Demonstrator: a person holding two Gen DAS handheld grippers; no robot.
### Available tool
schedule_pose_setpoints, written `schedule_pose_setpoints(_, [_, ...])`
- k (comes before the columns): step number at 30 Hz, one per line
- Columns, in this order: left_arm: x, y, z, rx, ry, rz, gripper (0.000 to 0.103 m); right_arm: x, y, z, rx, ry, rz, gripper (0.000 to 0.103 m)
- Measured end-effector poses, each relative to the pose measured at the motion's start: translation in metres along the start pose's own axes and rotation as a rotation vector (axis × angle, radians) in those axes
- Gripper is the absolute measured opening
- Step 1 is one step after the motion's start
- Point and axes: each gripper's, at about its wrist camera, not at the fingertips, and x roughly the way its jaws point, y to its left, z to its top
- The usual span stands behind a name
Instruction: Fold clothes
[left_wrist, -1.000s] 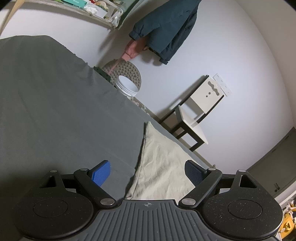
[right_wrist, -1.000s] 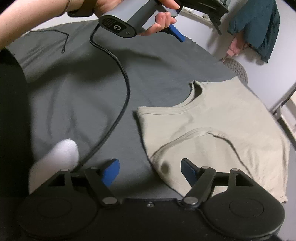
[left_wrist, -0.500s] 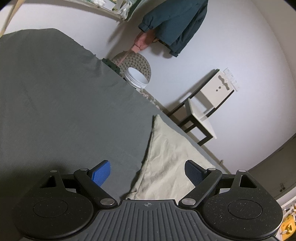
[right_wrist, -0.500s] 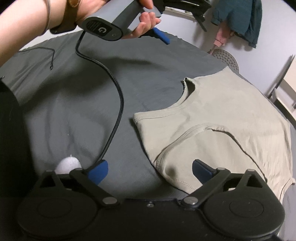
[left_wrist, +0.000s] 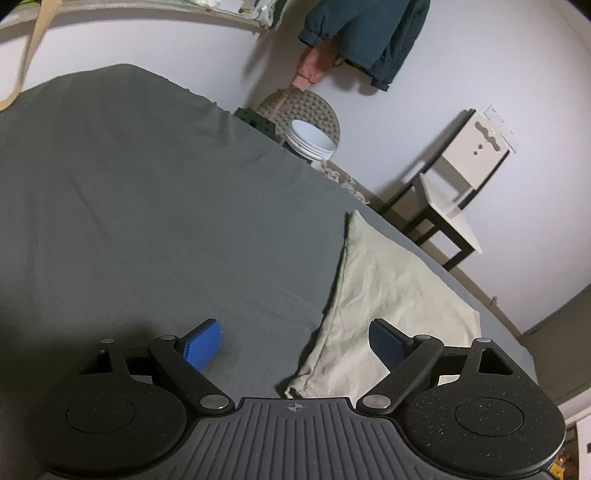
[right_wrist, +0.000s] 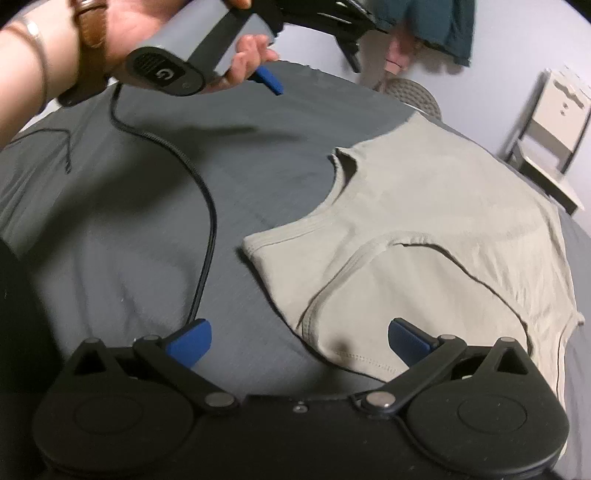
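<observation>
Both hand-held grippers stand wide open, holding nothing. The right hand-held gripper (right_wrist: 299, 341) hovers at lower centre over the shirt's (right_wrist: 436, 236) near edge. The left hand-held gripper (left_wrist: 293, 343) straddles the shirt's side edge on the grey tabletop (left_wrist: 147, 206).

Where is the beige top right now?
The beige top lies flat on the grey sheet, right of centre in the right view, just ahead of the right gripper.
</observation>
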Motion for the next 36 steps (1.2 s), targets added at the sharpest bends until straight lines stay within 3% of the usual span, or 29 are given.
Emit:
schedule_pose_setpoints(3, [-0.003, -0.004, 0.001, -0.003, -0.033, 0.069, 0.096, 0.002, 0.009, 0.005, -0.046, 0.031, -0.064, 0.103])
schedule_pose_setpoints(7, [-0.009, -0.016, 0.002, 0.028, -0.11, 0.179, 0.099, -0.003, 0.022, 0.005, -0.13, -0.014, -0.149, 0.103])
schedule_pose_setpoints(13, [-0.016, -0.031, 0.006, 0.074, -0.166, 0.281, 0.099, -0.006, 0.025, 0.008, -0.121, -0.012, -0.113, 0.103])
schedule_pose_setpoints(17, [-0.021, -0.039, 0.014, 0.109, -0.176, 0.261, 0.099, -0.006, 0.025, 0.007, -0.1, -0.009, -0.11, 0.103])
schedule_pose_setpoints(20, [-0.036, -0.042, 0.012, 0.208, -0.254, 0.198, 0.099, -0.008, 0.026, 0.006, -0.086, -0.022, -0.114, 0.103])
schedule_pose_setpoints(22, [-0.047, -0.037, 0.015, 0.197, -0.31, 0.155, 0.099, -0.01, 0.025, 0.006, -0.073, -0.043, -0.122, 0.103])
schedule_pose_setpoints(25, [-0.053, -0.026, 0.02, 0.158, -0.304, 0.105, 0.099, -0.01, 0.024, 0.007, -0.057, -0.058, -0.13, 0.103])
schedule_pose_setpoints(31, [-0.041, -0.027, 0.023, 0.203, -0.245, 0.224, 0.099, -0.005, 0.02, 0.008, -0.008, -0.009, -0.092, 0.103])
schedule_pose_setpoints(34, [-0.039, -0.034, 0.02, 0.249, -0.228, 0.256, 0.099, -0.006, 0.017, 0.006, 0.01, -0.004, -0.107, 0.103])
schedule_pose_setpoints(36, [-0.04, -0.038, 0.017, 0.273, -0.219, 0.239, 0.099, -0.006, 0.016, 0.005, 0.013, 0.005, -0.109, 0.103])
